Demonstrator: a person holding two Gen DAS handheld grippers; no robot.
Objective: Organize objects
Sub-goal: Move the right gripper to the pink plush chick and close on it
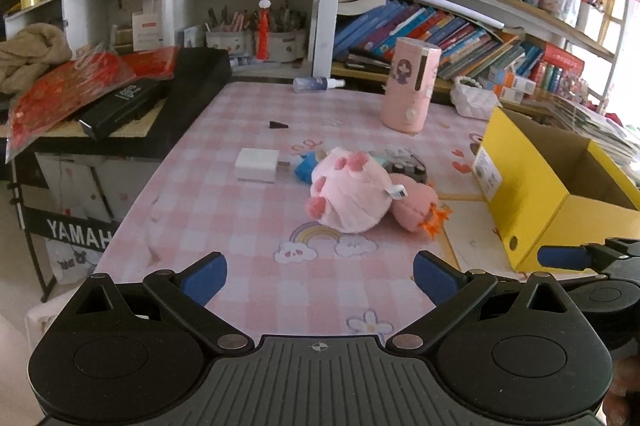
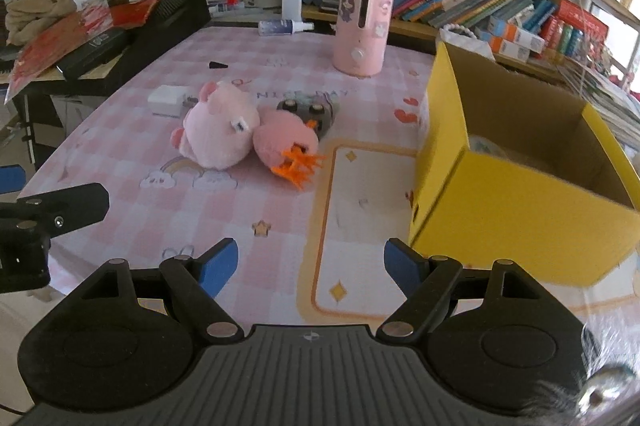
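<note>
A pink plush toy (image 1: 352, 194) with an orange-tufted head lies on its side in the middle of the pink checked table (image 1: 224, 226); it also shows in the right wrist view (image 2: 224, 130). A white charger block (image 1: 257, 165) lies left of it, a small grey gadget (image 2: 308, 110) behind it. An open yellow cardboard box (image 2: 500, 194) stands at the right. My left gripper (image 1: 320, 274) is open and empty, short of the plush. My right gripper (image 2: 311, 268) is open and empty, near the box's front corner.
A pink cylindrical appliance (image 1: 410, 86) stands at the back. A spray bottle (image 1: 318, 83) lies at the far edge, a small black piece (image 1: 278, 124) nearer. A black keyboard (image 1: 120, 106) with red packets borders the left. Bookshelves (image 1: 460, 26) stand behind.
</note>
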